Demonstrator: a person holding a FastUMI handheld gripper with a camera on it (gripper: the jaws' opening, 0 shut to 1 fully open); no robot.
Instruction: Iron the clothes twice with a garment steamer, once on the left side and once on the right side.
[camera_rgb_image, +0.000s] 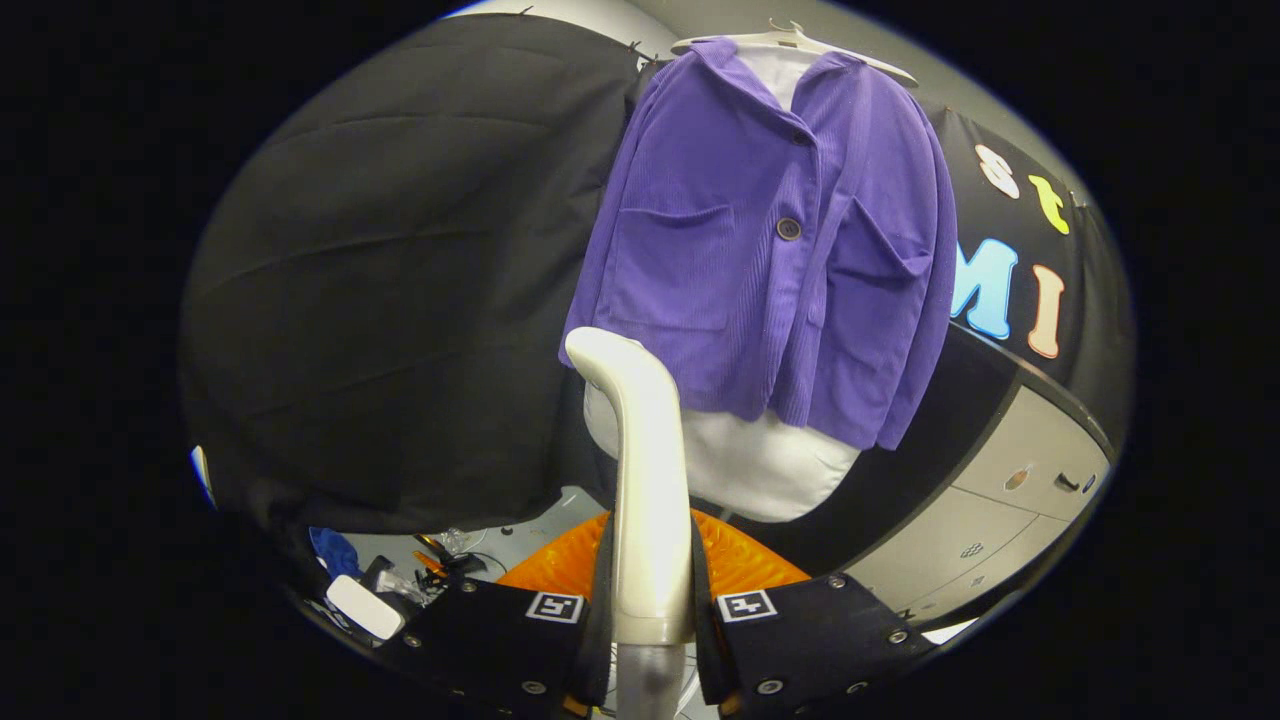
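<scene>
- My hand-held gripper (650, 610) is clenched on the garment steamer (645, 480); both fingers press its pale handle from either side.
- The steamer rises from between my fingers toward 12 o'clock, its curved head tipped a little to 11 o'clock, ending just at the lower left hem of the purple jacket (770, 240).
- The jacket hangs beyond the fingers at 12 to 1 o'clock on a white hanger (800, 42), buttoned, with two front pockets.
- A white garment (750, 465) shows under the jacket's hem and at its collar.
- An orange ribbed thing (740, 565) lies just ahead of the fingers, behind the steamer.
- Small clutter (400, 580) sits at 8 o'clock.
</scene>
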